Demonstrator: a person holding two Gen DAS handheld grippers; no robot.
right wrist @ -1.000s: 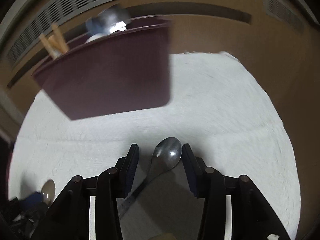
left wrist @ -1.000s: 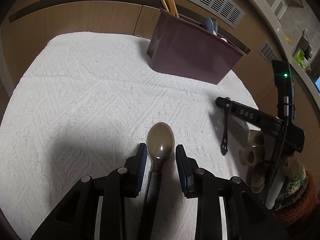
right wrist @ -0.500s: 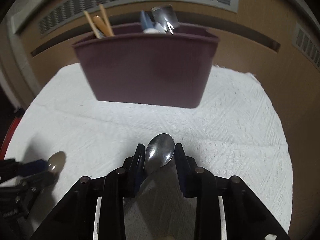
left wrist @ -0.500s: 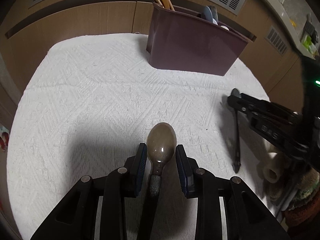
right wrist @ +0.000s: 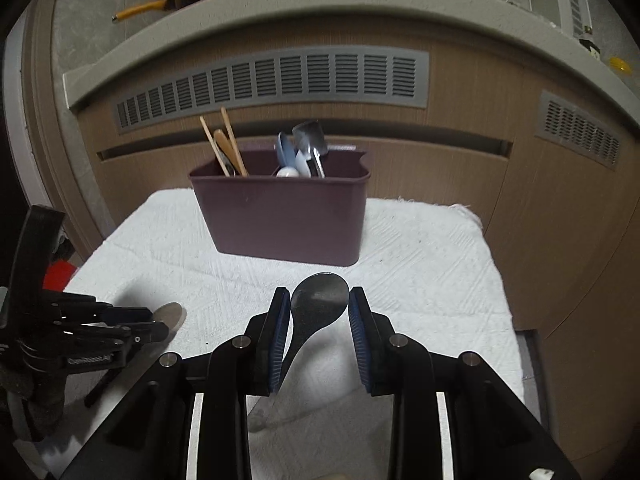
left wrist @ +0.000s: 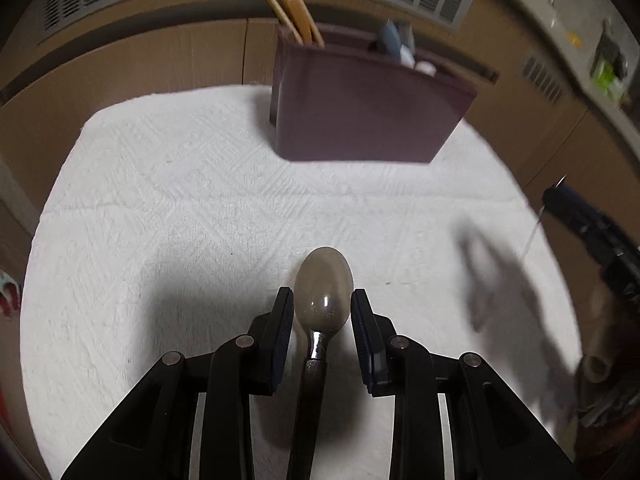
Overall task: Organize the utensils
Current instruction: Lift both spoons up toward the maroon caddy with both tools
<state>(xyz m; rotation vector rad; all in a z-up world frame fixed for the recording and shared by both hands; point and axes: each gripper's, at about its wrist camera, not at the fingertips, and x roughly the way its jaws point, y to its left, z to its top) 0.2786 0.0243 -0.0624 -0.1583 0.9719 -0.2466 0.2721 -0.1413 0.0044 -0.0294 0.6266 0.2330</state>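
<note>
Brownish and translucent, the bowl of a spoon [left wrist: 324, 288] sits squeezed between the two pads of the left gripper [left wrist: 323, 300] in the left wrist view, its dark handle running back under the fingers; the jaws are clamped on it. Straight ahead of the jaws, well apart, a maroon utensil caddy [left wrist: 360, 120] stands on the white textured cloth [left wrist: 160, 220], with wooden chopsticks [left wrist: 294, 12] poking up from its left end. Off to the right of the jaws the right gripper shows as a dark blur at the edge. In the right wrist view, the right gripper [right wrist: 319, 300] has closed within the last second and its blue pads now pinch a metal spoon [right wrist: 318, 300] by the bowl, the handle slanting down to the left. Ahead stands the caddy [right wrist: 284, 216], holding chopsticks [right wrist: 224, 140] on the left and spoons [right wrist: 304, 148] in the middle.
</note>
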